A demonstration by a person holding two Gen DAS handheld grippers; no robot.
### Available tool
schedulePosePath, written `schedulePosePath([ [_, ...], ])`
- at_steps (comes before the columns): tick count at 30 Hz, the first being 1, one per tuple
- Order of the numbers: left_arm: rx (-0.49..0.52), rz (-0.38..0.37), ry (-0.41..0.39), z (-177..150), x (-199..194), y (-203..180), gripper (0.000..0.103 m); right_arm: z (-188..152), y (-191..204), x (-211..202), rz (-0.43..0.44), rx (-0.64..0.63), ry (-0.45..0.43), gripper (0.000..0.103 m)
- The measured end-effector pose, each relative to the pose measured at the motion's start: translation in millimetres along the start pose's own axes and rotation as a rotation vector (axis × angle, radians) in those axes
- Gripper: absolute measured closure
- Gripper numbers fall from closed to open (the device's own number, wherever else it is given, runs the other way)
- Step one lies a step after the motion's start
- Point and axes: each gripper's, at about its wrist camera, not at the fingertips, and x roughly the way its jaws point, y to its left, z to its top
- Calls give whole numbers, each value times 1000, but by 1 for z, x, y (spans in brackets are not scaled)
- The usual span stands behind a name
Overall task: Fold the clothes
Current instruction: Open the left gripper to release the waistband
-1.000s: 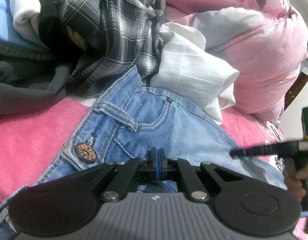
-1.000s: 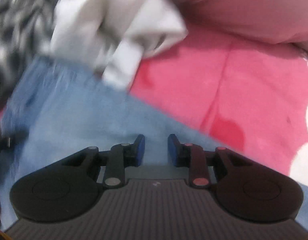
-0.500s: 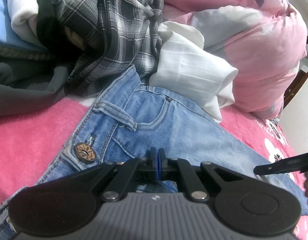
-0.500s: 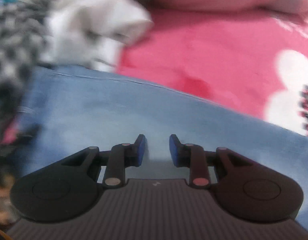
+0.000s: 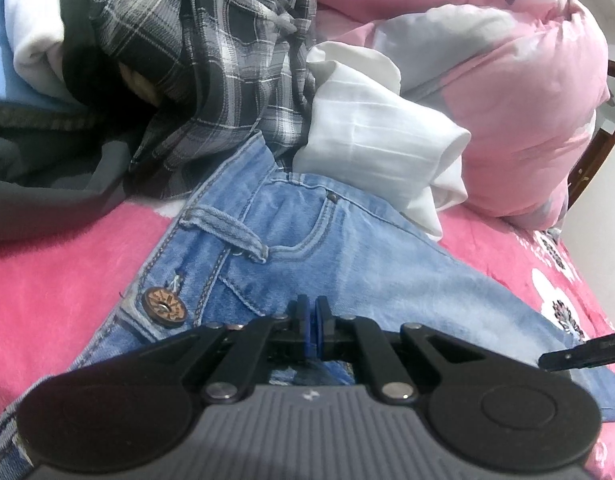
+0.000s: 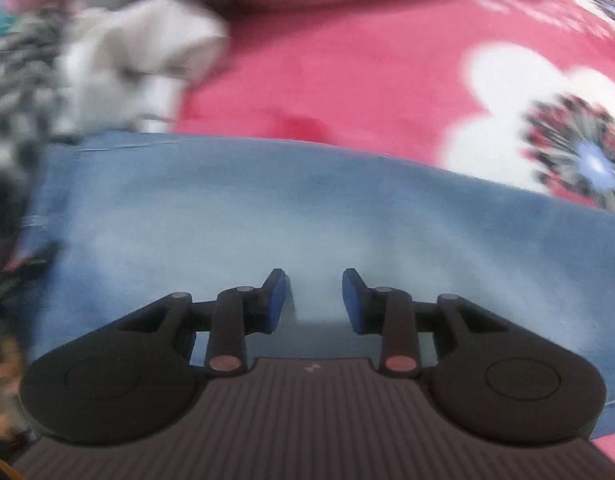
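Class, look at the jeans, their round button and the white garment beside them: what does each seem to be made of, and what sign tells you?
Jeans: faded blue denim, matte, with visible topstitching and a belt loop.
Button: looks like bronze-toned metal with an embossed pattern, though coated plastic is possible.
White garment: thin woven cloth, probably cotton, with faint ribbed stripes and soft folds.

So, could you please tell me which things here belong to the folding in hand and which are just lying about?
In the job:
- jeans
- left gripper, shut on the jeans near the fly
- right gripper, open over the jeans leg

Lying about:
- plaid shirt
- white garment
- pink pillow
- pink blanket
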Motion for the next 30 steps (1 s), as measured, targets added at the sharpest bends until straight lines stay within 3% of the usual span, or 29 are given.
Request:
schedulePosePath([
  [3,28,16,-8,-2,-1,-4,98,14,-43,-10,-69,208,-107,77],
  [6,45,20,-9,-2,-1,-8,95,11,-40,-28,-146,182,-140,73],
  [10,87,36,-14,-4,-2,-15,89,-13,-20,-28,-4,102,-85,71],
  [12,114,45,-20,-6,-4,-21,85,-16,-23,-19,-51,85,-75,70],
  [15,154,62,-27,-8,-5,-27,81,-7,-47,-17,-86,180,-145,72],
  [18,173,71,-27,-9,-4,-30,79,-3,-54,-29,-219,257,-199,69],
  [22,187,73,-24,-9,-4,-33,74,-22,-49,-47,-88,280,-182,63],
  [30,201,76,-28,-11,-4,-35,72,-81,-9,-77,251,357,-81,63],
])
